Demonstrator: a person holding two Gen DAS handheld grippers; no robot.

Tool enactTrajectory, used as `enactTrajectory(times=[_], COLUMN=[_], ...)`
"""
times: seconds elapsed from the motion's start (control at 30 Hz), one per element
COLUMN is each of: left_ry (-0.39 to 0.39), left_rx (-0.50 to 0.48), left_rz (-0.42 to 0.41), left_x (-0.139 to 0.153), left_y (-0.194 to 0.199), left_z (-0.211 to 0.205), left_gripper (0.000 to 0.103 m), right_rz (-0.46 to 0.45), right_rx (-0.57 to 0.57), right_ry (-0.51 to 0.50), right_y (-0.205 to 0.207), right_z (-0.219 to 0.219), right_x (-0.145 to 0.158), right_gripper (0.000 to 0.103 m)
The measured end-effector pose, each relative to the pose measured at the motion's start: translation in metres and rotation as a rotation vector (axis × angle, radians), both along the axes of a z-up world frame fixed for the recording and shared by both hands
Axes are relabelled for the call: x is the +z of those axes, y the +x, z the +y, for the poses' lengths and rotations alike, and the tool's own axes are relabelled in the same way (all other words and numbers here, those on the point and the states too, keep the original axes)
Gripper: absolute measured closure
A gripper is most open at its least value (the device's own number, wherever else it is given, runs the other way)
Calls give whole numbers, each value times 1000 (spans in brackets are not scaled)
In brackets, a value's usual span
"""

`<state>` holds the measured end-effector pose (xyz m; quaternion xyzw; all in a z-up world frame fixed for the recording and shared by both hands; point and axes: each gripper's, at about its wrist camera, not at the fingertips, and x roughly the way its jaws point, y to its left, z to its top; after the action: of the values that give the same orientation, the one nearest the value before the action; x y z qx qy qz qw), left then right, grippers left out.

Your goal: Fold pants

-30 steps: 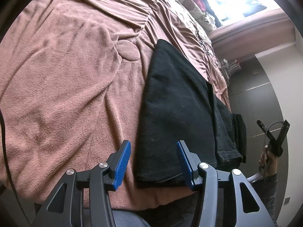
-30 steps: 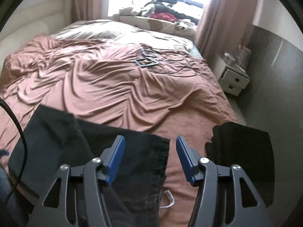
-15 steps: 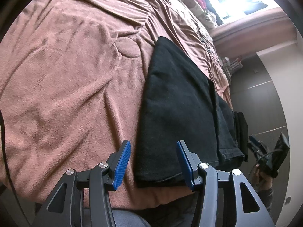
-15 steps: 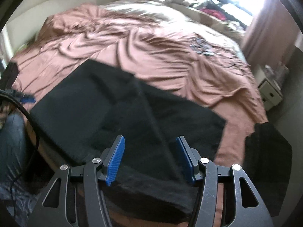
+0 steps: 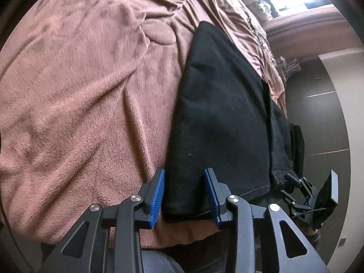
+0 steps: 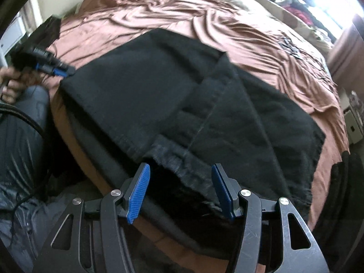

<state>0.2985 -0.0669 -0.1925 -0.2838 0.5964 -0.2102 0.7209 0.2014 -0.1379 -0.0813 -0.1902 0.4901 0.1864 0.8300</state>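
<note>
Your left gripper [image 5: 184, 191] sits low in the frame with its blue pads spread wide, straddling the near left corner of the black pants [image 5: 218, 118] — nothing is pinched yet. That corner lies at the edge of the bed, so the open jaws look set to close on it for the next fold, judging by where they stand.

Your right gripper [image 6: 180, 190] is likewise spread, at the bottom centre of its view, with the frayed hem [image 6: 182, 161] of a pant leg between its pads but not gripped. In the left view the same tool appears at the lower right, just beside the pants' right-hand corner.

The pants [image 6: 204, 104] lie flat across the near side of the pink-brown bedspread [image 5: 86, 86], already doubled, one layer crossing the other along a seam running up the middle of the frame. Having both tools at matching corners of the near edge suits lifting that edge evenly — one-sided pulling would likely skew the layers.

Another dark garment [image 6: 341, 182] hangs at the bed's right edge, apart from the pants.
</note>
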Motion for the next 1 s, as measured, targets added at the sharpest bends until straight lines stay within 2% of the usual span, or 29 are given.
enactTrajectory(times=[0.3, 0.4, 0.43, 0.47, 0.5, 0.6, 0.83, 1.0], left_ry=[-8, -14, -15, -16, -17, -19, -22, -21], left_rx=[-2, -4, -5, -6, -8, -10, -13, -13], left_rz=[7, 6, 6, 6, 7, 9, 11, 11], left_x=[-1, -1, -1, -1, -1, -1, -1, -1], left_y=[0, 0, 0, 0, 0, 0, 0, 0], left_z=[-2, -1, 0, 1, 1, 2, 1, 0], left_gripper=[67, 67, 67, 67, 67, 67, 67, 67], right_rz=[22, 31, 41, 48, 50, 41, 42, 123], right_rx=[30, 20, 15, 15, 13, 20, 3, 5], right_ry=[-90, -60, -43, -18, 5, 43, 170, 153], right_y=[17, 27, 31, 32, 33, 35, 33, 38], right_z=[20, 18, 16, 14, 12, 6, -16, -19], right_x=[-21, -25, -25, -24, -22, -10, 11, -5], right_gripper=[49, 51, 55, 67, 73, 82, 85, 83])
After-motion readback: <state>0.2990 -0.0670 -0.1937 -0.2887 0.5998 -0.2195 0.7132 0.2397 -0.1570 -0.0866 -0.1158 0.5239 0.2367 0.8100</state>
